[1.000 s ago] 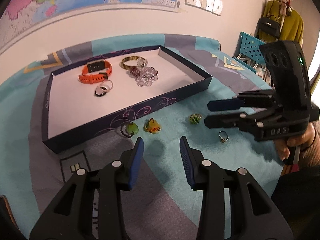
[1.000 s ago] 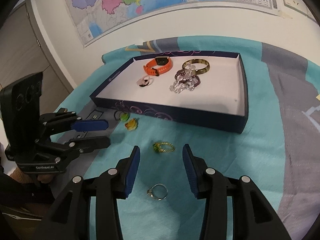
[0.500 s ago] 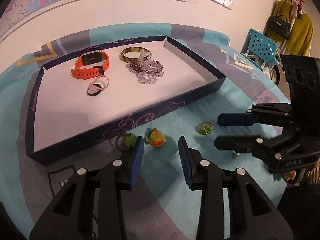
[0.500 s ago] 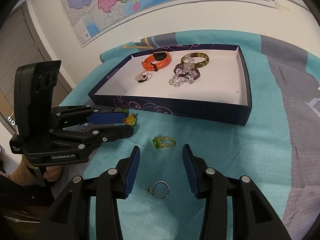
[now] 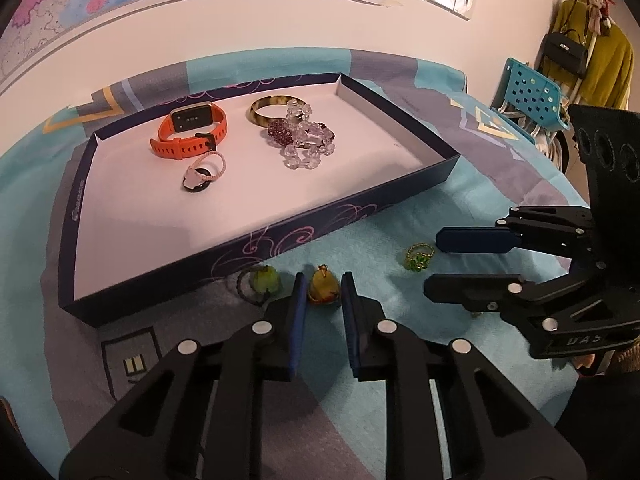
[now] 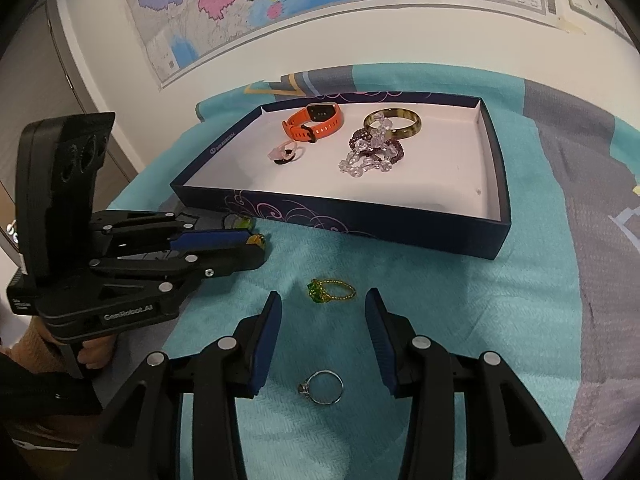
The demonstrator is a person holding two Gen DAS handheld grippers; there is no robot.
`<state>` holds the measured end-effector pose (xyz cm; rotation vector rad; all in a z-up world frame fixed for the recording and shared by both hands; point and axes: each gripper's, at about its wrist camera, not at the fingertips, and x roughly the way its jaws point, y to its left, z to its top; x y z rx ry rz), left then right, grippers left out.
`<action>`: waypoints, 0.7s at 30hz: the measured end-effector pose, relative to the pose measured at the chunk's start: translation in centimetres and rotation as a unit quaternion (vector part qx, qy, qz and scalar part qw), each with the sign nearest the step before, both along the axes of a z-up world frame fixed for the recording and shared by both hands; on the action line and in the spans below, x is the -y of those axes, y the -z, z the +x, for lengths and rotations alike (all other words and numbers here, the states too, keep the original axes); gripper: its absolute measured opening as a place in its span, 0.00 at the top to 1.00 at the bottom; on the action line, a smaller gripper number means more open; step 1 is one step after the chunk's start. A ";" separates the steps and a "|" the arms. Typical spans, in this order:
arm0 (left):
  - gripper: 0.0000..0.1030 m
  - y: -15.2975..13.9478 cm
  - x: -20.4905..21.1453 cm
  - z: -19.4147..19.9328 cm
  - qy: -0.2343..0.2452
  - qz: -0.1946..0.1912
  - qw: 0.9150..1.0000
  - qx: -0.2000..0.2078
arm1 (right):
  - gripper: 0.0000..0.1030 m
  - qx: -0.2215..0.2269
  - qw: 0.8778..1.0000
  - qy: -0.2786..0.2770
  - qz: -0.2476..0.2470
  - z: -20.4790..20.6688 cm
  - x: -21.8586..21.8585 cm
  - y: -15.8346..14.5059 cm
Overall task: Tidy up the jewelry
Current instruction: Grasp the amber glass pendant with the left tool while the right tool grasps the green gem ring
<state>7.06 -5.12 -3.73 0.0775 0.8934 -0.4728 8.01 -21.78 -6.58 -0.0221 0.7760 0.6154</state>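
A yellow-orange ring charm [image 5: 323, 289] lies on the teal cloth just in front of the navy tray [image 5: 280, 240]. My left gripper [image 5: 323, 282] has it between its blue pads, which are closing and touch both of its sides. The right wrist view shows that gripper [image 6: 260, 248] low over the cloth, with the charm [image 6: 256, 239] at its tips. My right gripper [image 6: 323, 300] hovers open; a gold ring with a green stone [image 6: 330, 294] lies just beyond its tips and a silver ring [image 6: 322, 388] lies under its fingers. A green charm on a dark loop [image 5: 260, 282] sits left of the yellow one.
The tray [image 6: 360, 220] holds an orange watch [image 5: 188, 132], a brown bangle [image 5: 276, 108], clear and purple bead bracelets [image 5: 304, 144] and a pink ring [image 5: 202, 170]. The right gripper [image 5: 434, 264] stands close on the right. A wall with maps rises behind; a blue chair [image 5: 528, 92] is at far right.
My left gripper moved forward and slightly down to the yellow charm, and its jaws narrowed around it. The right gripper kept its place and its opening.
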 end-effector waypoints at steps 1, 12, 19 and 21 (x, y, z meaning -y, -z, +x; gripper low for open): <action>0.83 0.0 -0.1 -0.1 -0.001 -0.004 1.000 -0.001 | 0.60 0.001 1.000 0.001 -0.002 0.0 -0.1 0.0; 0.83 -0.4 -1.7 -1.1 -0.018 -0.029 0.999 -0.003 | 0.77 0.006 1.000 0.018 -0.018 0.5 -1.0 0.0; 0.83 -0.7 -2.4 -1.4 -0.023 -0.039 0.999 0.000 | 0.85 0.008 1.000 0.020 -0.019 0.5 -0.9 0.0; 0.83 -0.8 -2.5 -1.6 -0.024 -0.041 0.999 0.001 | 0.85 0.009 1.000 0.019 -0.018 0.4 -0.9 0.0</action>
